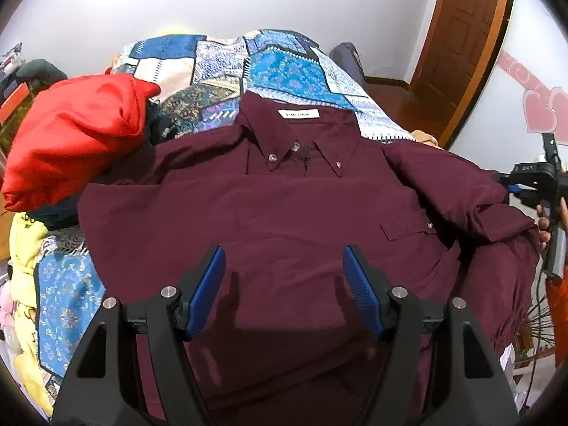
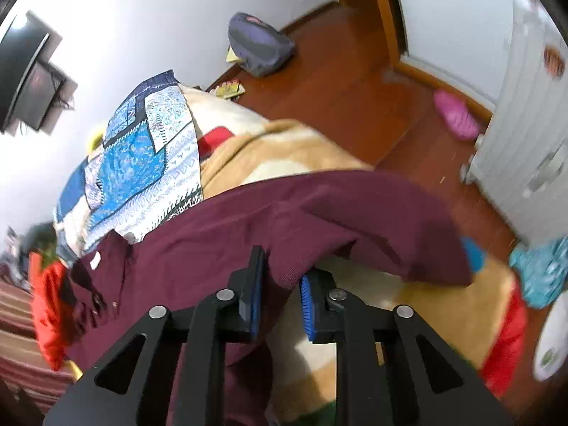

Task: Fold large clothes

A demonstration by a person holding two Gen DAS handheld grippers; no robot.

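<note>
A maroon button-down shirt [image 1: 277, 213] lies front up on a bed, collar at the far end, with a white label inside the collar. Its left side is folded in along a straight edge. My left gripper [image 1: 284, 277] is open and empty above the shirt's lower front. My right gripper [image 2: 280, 284] has its jaws narrowly apart around a fold of the shirt's sleeve [image 2: 355, 220] at the bed's right edge, lifting it. In the left wrist view the right gripper's body [image 1: 536, 177] shows at the far right.
A blue patchwork quilt [image 1: 277, 67] covers the bed. A red garment [image 1: 74, 135] and yellow clothes [image 1: 25, 248] pile at the left. A tan blanket [image 2: 284, 152] hangs on the right side. A grey backpack [image 2: 259, 46], pink slipper [image 2: 454, 113] and white cabinet [image 2: 532, 142] are on the wooden floor.
</note>
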